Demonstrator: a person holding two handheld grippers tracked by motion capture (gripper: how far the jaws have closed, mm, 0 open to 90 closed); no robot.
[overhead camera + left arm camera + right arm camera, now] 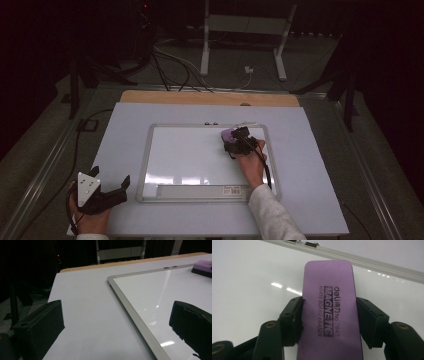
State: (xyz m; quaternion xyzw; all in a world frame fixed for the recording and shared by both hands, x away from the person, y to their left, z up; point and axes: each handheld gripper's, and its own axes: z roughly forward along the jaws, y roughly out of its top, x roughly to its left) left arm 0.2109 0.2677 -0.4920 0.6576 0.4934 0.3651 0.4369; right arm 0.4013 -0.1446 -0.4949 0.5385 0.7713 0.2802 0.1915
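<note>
A silver-framed whiteboard [190, 155] lies flat in the middle of the pale table. On its upper right part rests a purple magnetic whiteboard eraser [227, 134], and my right gripper [235, 141] is shut on it. In the right gripper view the two black pads press the long sides of the eraser [330, 290], which lies face-up on the whiteboard [249, 285] near its top frame. My left gripper [111, 176] stands open over the table's near left corner, left of the board, holding nothing. Between its wide-apart jaws [116, 327] I see the board's corner [160, 290] and, far off, the eraser [203, 266].
A wooden strip [210, 98] runs along the table's far edge. Two small clips [211, 123] sit on the board's top frame, and a labelled strip [200, 190] lies along its bottom. Cables [170, 65] and white stand legs [205, 45] are on the floor beyond.
</note>
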